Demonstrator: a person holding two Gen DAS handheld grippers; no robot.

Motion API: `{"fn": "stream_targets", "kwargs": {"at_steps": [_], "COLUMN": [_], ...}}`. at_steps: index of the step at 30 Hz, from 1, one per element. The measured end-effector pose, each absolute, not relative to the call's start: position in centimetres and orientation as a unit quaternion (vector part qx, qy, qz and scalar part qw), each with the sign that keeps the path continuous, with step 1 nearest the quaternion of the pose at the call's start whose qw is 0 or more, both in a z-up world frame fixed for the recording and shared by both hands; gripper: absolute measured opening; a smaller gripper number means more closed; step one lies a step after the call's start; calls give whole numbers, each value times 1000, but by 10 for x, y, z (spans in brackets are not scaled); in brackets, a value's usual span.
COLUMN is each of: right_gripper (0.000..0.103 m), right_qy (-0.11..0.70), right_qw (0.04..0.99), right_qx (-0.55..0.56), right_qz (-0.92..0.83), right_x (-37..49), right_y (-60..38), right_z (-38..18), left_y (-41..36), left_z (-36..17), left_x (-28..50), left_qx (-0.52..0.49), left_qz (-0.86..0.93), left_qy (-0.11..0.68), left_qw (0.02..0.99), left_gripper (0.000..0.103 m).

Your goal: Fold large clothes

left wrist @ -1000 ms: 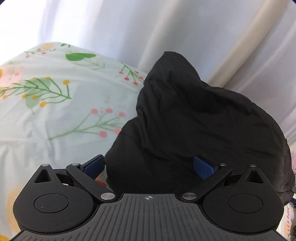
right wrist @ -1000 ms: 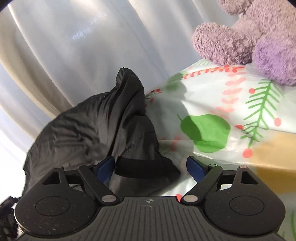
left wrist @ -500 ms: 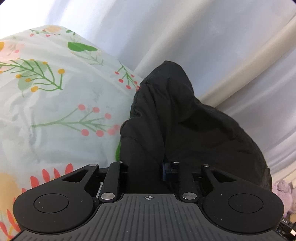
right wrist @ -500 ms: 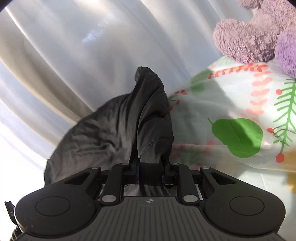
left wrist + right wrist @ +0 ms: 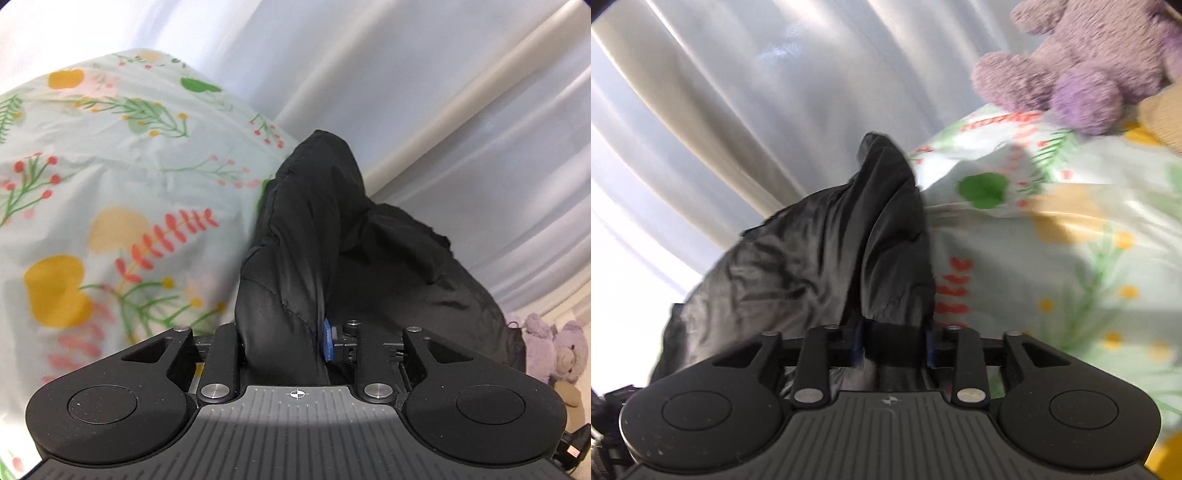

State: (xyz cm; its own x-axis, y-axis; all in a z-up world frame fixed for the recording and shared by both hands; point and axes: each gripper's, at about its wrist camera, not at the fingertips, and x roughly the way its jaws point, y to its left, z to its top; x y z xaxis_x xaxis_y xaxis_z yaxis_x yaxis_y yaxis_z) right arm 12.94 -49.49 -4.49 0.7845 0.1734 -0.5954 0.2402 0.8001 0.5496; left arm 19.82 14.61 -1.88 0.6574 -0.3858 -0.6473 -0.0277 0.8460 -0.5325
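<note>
A black padded jacket (image 5: 388, 266) lies bunched on a floral bedsheet (image 5: 110, 192). My left gripper (image 5: 284, 343) is shut on a thick fold of the jacket, which rises between its fingers; one blue pad (image 5: 328, 341) shows at the right of the fold. In the right wrist view the same jacket (image 5: 820, 251) stretches away to the left. My right gripper (image 5: 894, 341) is shut on a black band at the jacket's edge. Both grips hold the cloth lifted off the sheet.
White curtains (image 5: 424, 74) hang behind the bed. A purple plush toy (image 5: 1082, 74) sits on the sheet at the far right; it also shows in the left wrist view (image 5: 554, 350). The floral sheet (image 5: 1071, 240) spreads to the right of the jacket.
Both grippers were open a second ago and have shut on the jacket. Since then both have lifted and pulled the cloth, and the views have tilted.
</note>
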Motion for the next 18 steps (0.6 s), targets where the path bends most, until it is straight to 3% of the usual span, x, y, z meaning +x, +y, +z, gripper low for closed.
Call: {"fn": "stream_targets", "kwargs": {"at_steps": [3,5,8,12,16,18], "right_gripper": [40,41,41,40,30,27], "right_qy": [286,241,200,205,212,219], "right_qw": [914,931,956,964,970,969], "right_qx": [278,260,211,162,61,62], "right_qz": [-78,-87,-45,54,103,96], "right_x": [119,117,134,193,266,303], "right_y": [-492,-485,-453,-381,-298,-275], "right_z": [-27,-10,13,22,23,28], "left_y": [145,141,136,113,45,8], "left_z": [-5,7,24,48,57,56], "left_x": [192,192,194,202,236,260], "left_qx": [-227,-210,-186,-161,-128,-119], "left_qz": [-85,-77,-56,-68,-128,-144], "left_qy": [396,381,342,290,254,237], "left_qw": [886,897,919,941,950,953], "left_gripper": [42,63,79,80,84,88]}}
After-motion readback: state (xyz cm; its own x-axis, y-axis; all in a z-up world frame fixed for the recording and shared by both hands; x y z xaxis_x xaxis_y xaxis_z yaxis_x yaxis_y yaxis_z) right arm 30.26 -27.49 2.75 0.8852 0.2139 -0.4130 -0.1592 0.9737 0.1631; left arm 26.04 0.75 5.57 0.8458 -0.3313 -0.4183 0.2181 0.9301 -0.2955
